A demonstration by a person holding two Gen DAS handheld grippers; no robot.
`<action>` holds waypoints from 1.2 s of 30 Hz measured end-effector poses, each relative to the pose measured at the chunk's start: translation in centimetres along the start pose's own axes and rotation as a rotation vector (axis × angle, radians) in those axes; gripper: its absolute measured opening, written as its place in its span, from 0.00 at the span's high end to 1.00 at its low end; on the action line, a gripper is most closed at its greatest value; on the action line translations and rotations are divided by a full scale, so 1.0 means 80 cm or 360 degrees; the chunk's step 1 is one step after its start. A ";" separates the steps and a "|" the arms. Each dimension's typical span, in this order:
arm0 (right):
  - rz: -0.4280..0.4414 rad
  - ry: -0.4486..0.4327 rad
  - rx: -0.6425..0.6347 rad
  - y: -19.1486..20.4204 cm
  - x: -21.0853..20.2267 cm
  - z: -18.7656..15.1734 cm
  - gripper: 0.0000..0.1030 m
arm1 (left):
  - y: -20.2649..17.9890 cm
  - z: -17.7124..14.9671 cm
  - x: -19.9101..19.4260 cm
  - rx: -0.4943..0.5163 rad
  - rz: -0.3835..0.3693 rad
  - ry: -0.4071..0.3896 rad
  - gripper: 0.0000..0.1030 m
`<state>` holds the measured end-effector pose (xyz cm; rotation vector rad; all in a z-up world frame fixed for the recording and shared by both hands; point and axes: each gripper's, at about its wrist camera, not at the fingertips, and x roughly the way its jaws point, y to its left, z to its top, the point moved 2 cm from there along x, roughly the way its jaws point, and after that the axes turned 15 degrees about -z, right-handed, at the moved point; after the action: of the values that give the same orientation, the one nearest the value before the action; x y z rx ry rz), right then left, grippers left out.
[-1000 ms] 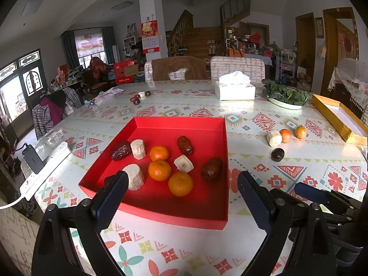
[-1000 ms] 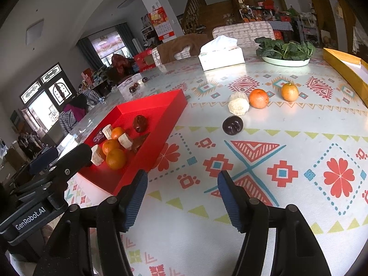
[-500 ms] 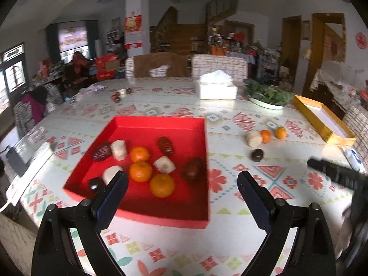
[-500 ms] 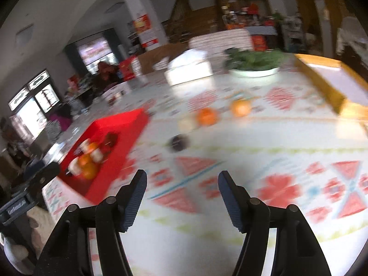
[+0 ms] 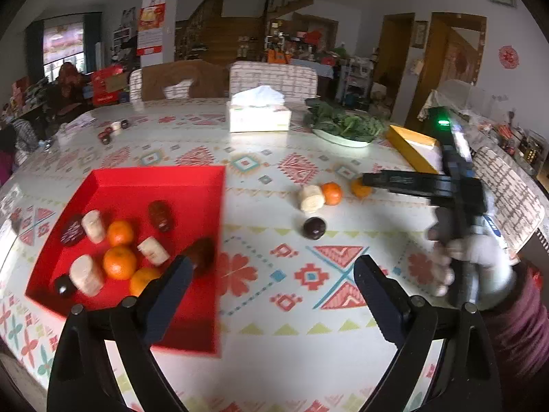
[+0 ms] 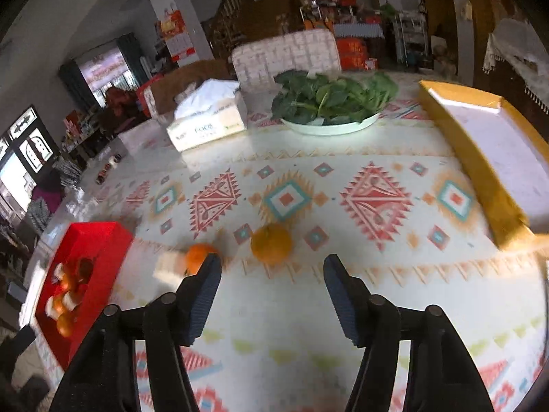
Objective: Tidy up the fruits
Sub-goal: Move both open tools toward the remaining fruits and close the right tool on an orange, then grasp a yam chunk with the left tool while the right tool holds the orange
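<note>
We see the red tray (image 5: 144, 185) at nine o'clock on the table, holding oranges. Our left gripper (image 5: 271, 285) and right gripper (image 6: 271, 281) both gape, empty. A loose orange (image 6: 271, 243) sits just beyond the right gripper, at twelve o'clock.

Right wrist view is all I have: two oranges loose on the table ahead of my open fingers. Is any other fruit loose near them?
Observer: Yes. A dark round fruit lies on the table, just to the near side of the white chunk and not touching it.
Operator: The tray is a blur for me. Any oranges in it?
Observer: Three oranges sit in the red tray, among white chunks and dark fruits.
</note>
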<state>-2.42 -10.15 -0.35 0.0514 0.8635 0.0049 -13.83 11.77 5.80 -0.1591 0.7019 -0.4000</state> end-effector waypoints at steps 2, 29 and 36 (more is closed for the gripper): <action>-0.0024 0.0018 -0.0025 0.009 0.015 0.004 0.40 | -0.009 0.004 0.015 0.0044 -0.0027 0.0044 0.23; 0.0114 0.0025 0.0062 -0.013 0.024 0.010 0.65 | -0.003 0.060 0.188 0.0109 0.0054 0.0308 0.36; 0.0149 0.0031 0.0086 -0.016 0.021 0.009 0.65 | 0.007 0.073 0.219 0.0106 0.0006 0.0334 0.37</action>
<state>-0.82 -11.40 -1.18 0.1425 0.8802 0.0696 2.30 5.12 -0.35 -0.0530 0.8938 -0.4400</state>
